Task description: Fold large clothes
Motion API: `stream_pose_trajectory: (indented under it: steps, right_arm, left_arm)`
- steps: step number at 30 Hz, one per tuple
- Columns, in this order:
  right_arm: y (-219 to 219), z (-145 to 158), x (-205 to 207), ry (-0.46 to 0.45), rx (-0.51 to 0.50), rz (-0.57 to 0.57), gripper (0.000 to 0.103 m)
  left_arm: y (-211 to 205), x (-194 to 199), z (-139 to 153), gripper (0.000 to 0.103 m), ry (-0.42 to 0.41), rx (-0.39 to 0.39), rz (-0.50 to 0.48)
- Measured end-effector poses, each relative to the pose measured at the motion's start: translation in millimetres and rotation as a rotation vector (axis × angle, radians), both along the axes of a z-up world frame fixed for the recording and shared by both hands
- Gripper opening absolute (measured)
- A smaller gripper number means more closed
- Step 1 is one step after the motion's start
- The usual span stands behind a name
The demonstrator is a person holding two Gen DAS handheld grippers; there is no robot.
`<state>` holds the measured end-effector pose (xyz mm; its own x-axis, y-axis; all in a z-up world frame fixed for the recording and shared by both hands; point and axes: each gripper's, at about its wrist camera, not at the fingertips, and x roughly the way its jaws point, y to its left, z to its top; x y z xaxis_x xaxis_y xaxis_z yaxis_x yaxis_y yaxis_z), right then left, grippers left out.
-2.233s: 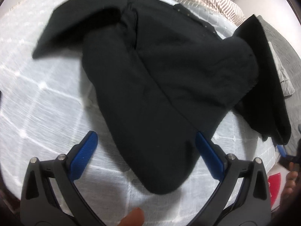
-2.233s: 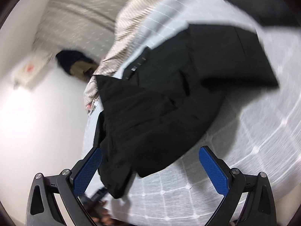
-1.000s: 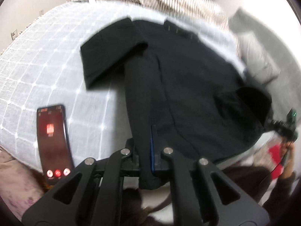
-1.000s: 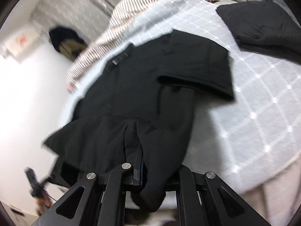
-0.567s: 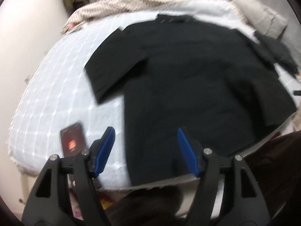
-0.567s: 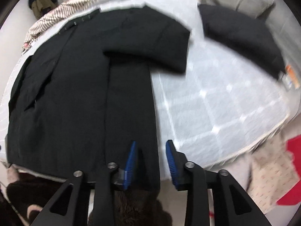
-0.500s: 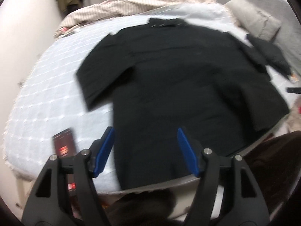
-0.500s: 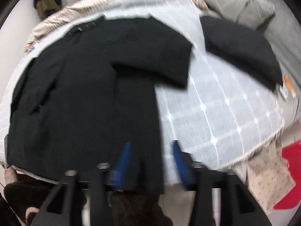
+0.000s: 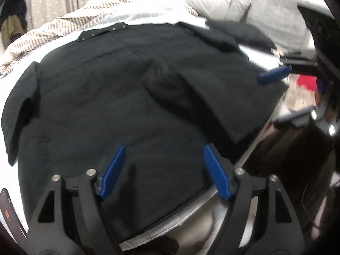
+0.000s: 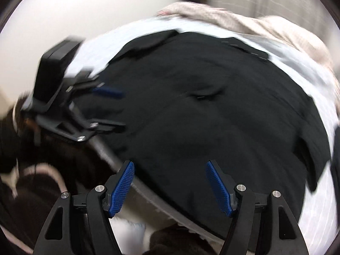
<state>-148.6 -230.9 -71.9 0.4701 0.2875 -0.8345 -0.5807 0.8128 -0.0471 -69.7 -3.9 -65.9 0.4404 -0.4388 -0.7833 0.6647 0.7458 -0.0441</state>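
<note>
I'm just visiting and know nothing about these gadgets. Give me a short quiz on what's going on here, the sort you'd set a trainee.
1. True or false: the left gripper is clamped on the black jacket.
2. Which lies on the bed at the far left edge of the left wrist view? A) a phone with a lit screen B) a book C) a cup
3. Fill in: the right gripper has its blue pads standing ____ above the jacket's hem.

Key
1. False: both grippers' jaws have just been opening, and nothing is pinched between them.
2. A, the phone.
3. apart
</note>
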Motion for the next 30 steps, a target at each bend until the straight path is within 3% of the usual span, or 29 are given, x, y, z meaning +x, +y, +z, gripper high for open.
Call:
stream_pose_trajectory:
  steps: [4, 5, 6, 7, 9, 11, 17, 18, 20, 21, 23, 26, 30]
  right_arm:
    - [51, -29, -6, -0.034, -0.134, 0.108, 0.069]
    - [54, -36, -2, -0.05, -0.172, 0.09, 0.063]
    - [58, -41, 0, -0.058, -0.183, 0.075, 0.045]
    - [53, -39, 9, -0.038, -0.158, 0.061, 0.032]
    - [46, -35, 12, 0.005, -0.056, 0.035, 0.027]
    - [27, -21, 14, -0.013, 0.056, -0.011, 0.015]
    - [-7, 1, 26, 0.002, 0.243, -0.079, 0.012]
    - [-8, 3, 27, 0.003, 0.251, -0.083, 0.01]
    - [-13, 5, 28, -0.003, 0.276, -0.091, 0.009]
    - [-14, 8, 28, -0.006, 0.285, -0.092, 0.007]
    - [-17, 12, 25, -0.005, 0.315, -0.079, 0.006]
    - [-12, 12, 18, 0.015, 0.334, -0.038, 0.005]
    - [22, -7, 14, 0.084, 0.261, 0.069, 0.005]
  left_arm:
    - [-8, -9, -5, 0.076, -0.007, -0.023, -0.061]
    - [-10, -12, -6, 0.076, -0.005, -0.028, -0.071]
    - [-11, -13, -8, 0.076, -0.001, -0.031, -0.079]
    - [-14, -15, -12, 0.076, 0.012, -0.038, -0.094]
    - [-20, -17, -15, 0.076, 0.041, -0.05, -0.122]
    - [-29, -17, -17, 0.076, 0.055, -0.059, -0.147]
    - [-63, -15, -28, 0.075, 0.048, -0.008, -0.154]
    - [-66, -15, -30, 0.067, 0.043, 0.008, -0.149]
    - [-68, -17, -28, 0.036, 0.018, 0.026, -0.152]
    - [-65, -17, -23, 0.009, 0.012, 0.015, -0.158]
    - [-50, -14, -8, 0.01, 0.009, -0.064, -0.133]
    - [-11, -14, 23, 0.01, -0.019, -0.251, -0.088]
    - [21, -13, 48, 0.009, -0.035, -0.413, -0.064]
